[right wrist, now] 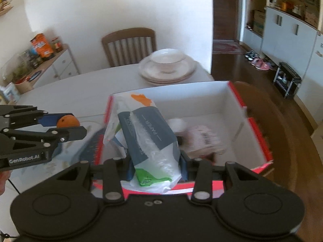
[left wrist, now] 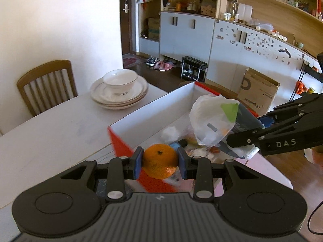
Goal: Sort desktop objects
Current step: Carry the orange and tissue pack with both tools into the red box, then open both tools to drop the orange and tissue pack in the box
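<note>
In the left wrist view, our left tongs [left wrist: 160,162] are clamped on a mandarin orange [left wrist: 160,160], pads on its two sides, stem dimple facing us. The red-and-white cardboard box [left wrist: 149,111] opens from 12 to 2 o'clock of the fruit, so we judge the drop lies just ahead. At 3 o'clock the right tongs [left wrist: 238,141], lettered "DAS", carry a tissue paper pack [left wrist: 214,119] over the box. Stacked plates with a bowl [left wrist: 119,90] sit at 11 o'clock on the surface [left wrist: 50,129].

In the right wrist view, our right tongs [right wrist: 155,169] grip the tissue pack, its long axis running toward 12 o'clock over the box; "PAPER" reads on its wrapper. The left tongs at 9 o'clock read "GenRobot.AI".
</note>
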Available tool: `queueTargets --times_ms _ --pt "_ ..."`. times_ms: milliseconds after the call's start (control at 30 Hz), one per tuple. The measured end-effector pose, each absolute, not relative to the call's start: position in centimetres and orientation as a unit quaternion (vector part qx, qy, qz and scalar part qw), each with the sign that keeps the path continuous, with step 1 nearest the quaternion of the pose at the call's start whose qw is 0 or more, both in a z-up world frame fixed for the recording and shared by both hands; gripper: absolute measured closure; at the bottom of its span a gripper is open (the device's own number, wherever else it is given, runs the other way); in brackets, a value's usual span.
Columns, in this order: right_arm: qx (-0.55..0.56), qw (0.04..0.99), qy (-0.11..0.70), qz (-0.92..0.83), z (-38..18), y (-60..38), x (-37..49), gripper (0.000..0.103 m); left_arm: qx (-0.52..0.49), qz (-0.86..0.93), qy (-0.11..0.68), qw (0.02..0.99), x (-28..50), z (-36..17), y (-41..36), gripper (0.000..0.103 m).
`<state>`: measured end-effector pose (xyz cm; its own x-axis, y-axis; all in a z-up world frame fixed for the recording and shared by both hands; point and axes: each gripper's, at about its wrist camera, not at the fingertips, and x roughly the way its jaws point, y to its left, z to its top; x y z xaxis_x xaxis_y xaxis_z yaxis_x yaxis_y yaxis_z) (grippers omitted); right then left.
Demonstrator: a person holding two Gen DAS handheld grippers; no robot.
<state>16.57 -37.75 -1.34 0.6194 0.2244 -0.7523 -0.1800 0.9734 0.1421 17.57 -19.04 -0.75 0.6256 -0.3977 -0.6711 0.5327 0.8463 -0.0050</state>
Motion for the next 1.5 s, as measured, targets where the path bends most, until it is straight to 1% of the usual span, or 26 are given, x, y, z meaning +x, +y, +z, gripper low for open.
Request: queueTargets --times_ms 267,600,867,1200,1467,1500 --pt "0.034 0.897 0.432 0.085 -2.7 -41.8 19.5 0.062 0.102 -0.262 0.366 0.887 20.2 -2.2 -24.0 0.069" --pt "0.023 0.881 0.466 0.083 -5.7 -42.9 23.0 0.062 0.113 -0.247 0.408 0.872 23.2 -5.9 -27.2 0.069" --pt "-0.006 0.874 0.476 0.096 -7.4 -42.1 24.1 0.062 0.133 -0.237 0.425 0.863 24.6 -8.1 -28.4 0.069" --pt "-0.029 0.865 0.490 0.101 -9.3 -41.5 24.9 0.061 0.127 -0.237 0.454 0.850 25.2 -10.1 -28.4 0.069" --pt "-0.026 0.865 0.490 0.109 -9.3 -41.6 25.0 0.057 0.123 -0.245 0.466 0.841 25.3 -10.7 -28.4 0.068" --pt "-0.027 0.864 0.490 0.111 -9.3 -41.6 25.0 0.056 0.121 -0.248 0.467 0.840 25.3 -10.7 -28.3 0.066"
